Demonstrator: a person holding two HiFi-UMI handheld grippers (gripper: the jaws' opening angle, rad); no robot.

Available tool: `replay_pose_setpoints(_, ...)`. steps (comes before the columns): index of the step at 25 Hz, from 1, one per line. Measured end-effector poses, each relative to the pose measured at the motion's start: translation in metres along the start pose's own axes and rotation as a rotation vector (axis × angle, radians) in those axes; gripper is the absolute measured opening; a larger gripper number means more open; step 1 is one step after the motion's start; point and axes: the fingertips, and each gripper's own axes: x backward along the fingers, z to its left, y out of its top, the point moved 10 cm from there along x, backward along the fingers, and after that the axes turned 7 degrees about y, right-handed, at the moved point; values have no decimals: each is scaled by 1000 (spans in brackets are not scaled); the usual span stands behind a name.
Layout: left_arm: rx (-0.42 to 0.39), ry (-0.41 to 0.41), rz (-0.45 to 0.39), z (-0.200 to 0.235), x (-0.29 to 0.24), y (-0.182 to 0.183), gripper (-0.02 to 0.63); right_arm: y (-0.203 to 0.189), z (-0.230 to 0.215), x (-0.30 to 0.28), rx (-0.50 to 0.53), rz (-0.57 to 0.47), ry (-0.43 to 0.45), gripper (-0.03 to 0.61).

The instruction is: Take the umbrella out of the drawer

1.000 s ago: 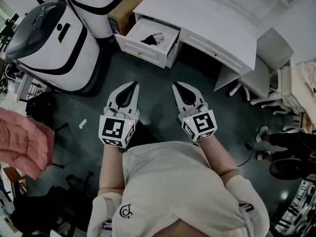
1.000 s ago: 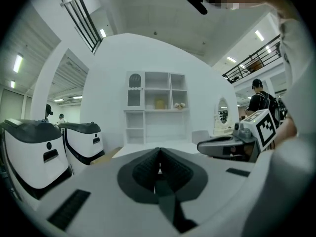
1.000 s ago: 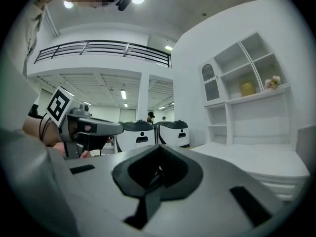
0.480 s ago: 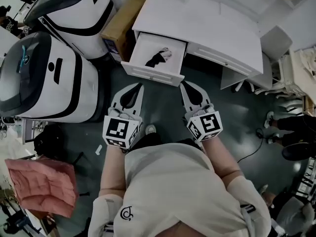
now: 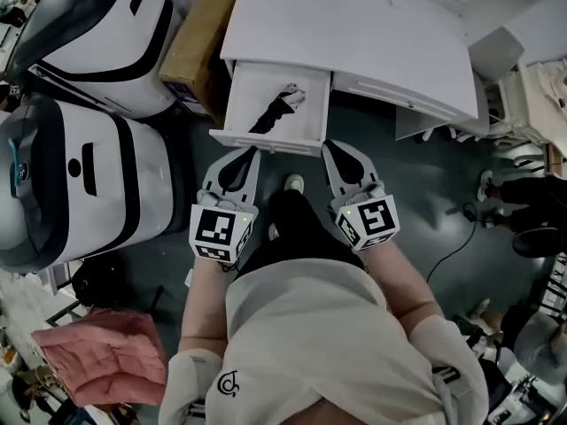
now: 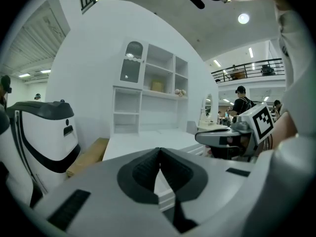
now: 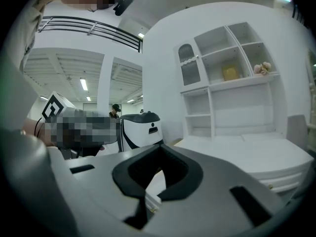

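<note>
- Since a second ago the open drawer (image 5: 264, 137) has come from well up at 12 o'clock to right in front of both gripper tips. The person has stepped up to the white desk (image 5: 372, 34).
- The left gripper (image 5: 248, 151) has its jaws pressed together with nothing between them, its tip just short of the drawer front, at 6 o'clock of it.
- The right gripper (image 5: 330, 146) also looks closed and empty, its tip near the drawer's front corner at 5 o'clock.
- The umbrella (image 5: 275, 109) lies folded inside the drawer, untouched, slanting from 7 o'clock to 1 o'clock. Its dark fabric is at the near end and a paler handle end at the far end.
- A cardboard box (image 5: 190, 47) stands at 9 o'clock of the drawer.
- Handling, as a judgement: a folded umbrella is probably light, with a stiff core under loose, slippery cloth. The firm handle end or the tight middle of the bundle would hold better than a loose fold.
- A gripper must first spread its jaws, then reach down over the drawer front.
</note>
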Motion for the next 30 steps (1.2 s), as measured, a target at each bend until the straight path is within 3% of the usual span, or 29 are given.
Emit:
replay_pose_setpoints(11, 12, -111, 93, 46, -145, -29, 12, -22, -95, -82, -60, 40, -58, 6)
replay_pose_setpoints(19, -77, -201, 345, 60, -237, -81, 23, -41, -141, -115, -55, 32, -61, 6)
replay_pose_setpoints(22, -92, -241, 452, 62, -264, -100, 162, -53, -150, -126, -85, 65, -72, 6)
replay_pose_setpoints(30, -128, -381, 649, 72, -326, -150, 287, -79, -163, -148, -121, 115, -146, 6)
